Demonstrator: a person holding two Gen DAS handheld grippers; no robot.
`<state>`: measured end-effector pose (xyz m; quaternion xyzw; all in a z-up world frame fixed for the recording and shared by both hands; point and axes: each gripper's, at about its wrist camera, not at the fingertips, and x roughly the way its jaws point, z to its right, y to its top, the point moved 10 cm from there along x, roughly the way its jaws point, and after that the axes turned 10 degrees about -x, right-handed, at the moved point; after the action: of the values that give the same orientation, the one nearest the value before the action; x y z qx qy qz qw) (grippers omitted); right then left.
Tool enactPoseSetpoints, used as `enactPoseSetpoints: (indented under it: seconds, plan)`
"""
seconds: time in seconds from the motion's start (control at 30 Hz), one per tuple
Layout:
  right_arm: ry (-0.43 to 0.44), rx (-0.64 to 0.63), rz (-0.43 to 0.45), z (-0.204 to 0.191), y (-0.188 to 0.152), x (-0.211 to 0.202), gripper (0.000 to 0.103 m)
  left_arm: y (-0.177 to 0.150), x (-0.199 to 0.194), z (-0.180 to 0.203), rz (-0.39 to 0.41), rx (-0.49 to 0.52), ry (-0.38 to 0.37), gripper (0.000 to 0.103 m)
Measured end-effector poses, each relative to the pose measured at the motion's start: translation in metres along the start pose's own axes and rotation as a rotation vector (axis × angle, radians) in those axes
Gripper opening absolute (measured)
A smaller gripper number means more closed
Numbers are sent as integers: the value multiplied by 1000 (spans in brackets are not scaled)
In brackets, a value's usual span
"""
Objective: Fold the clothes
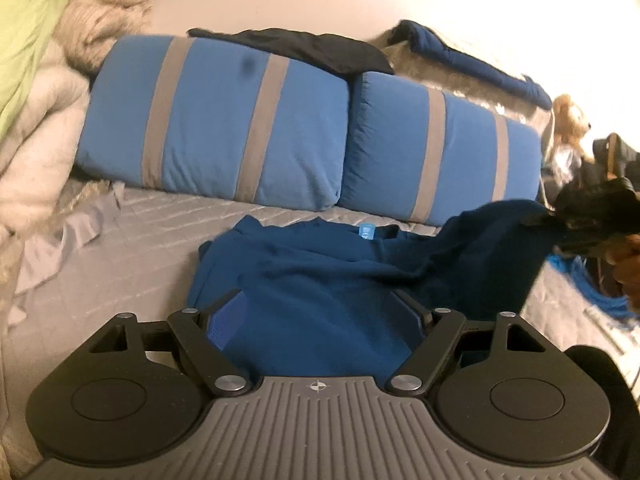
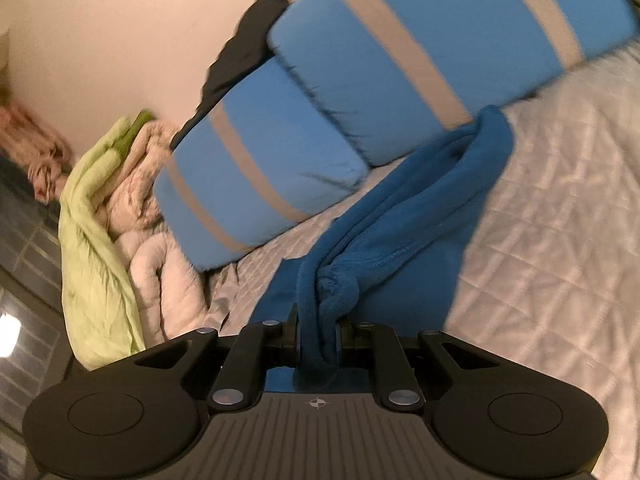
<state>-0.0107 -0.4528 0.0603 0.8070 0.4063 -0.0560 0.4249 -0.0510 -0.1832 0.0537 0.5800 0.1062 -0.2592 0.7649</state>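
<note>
Left wrist view: left gripper [image 1: 320, 312] spread wide, fingers [image 1: 226, 320] either side of the dark blue garment [image 1: 304, 272], nothing pinched. Garment lies rumpled on the grey quilted bedspread [image 1: 152, 248] before two blue striped pillows [image 1: 224, 128]. Right gripper [image 1: 576, 224] at far right holds one garment end lifted.

Right wrist view: right gripper [image 2: 318, 340] clamped on a bunched edge of the garment [image 2: 400, 224], which trails to the pillows [image 2: 360, 92].

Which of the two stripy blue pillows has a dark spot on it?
The left pillow, nearest the green and cream bedding pile. It has a dark smudge near its top, between the grey stripes; the right pillow shows none.
</note>
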Motion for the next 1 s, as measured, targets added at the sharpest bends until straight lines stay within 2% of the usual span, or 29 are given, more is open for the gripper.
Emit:
enactPoseSetpoints:
  seconds: [0.1, 0.23, 0.4, 0.63, 0.7, 0.87, 0.93, 0.97, 1.0]
  plan:
    - [11, -85, -32, -43, 11, 26, 16, 2, -15, -23, 4, -40, 20, 78]
    - [49, -229, -97, -120, 11, 83, 16, 4, -34, -58, 22, -117, 65, 78]
    - [37, -320, -209, -150, -44, 148, 16, 2, -47, -94, 24, -174, 140, 78]
    - [19, -447, -367, -191, -121, 236, 16, -2, -70, -118, 27, -157, 137, 78]
    - [16, -486, -392, -199, -131, 241, 16, -6, -66, -125, 12, -160, 139, 78]
    - [11, -601, -435, -216, -143, 232, 18, -11, -50, -133, -10, -240, 120, 78]
    - [48, -641, -450, -222, -148, 233, 29, -10, -44, -133, -19, -282, 96, 78]
    - [96, -608, -451, -224, -145, 231, 40, -8, -42, -132, -26, -307, 78, 78]
    - [136, -574, -441, -225, -141, 227, 59, -7, -42, -132, -30, -323, 60, 78]
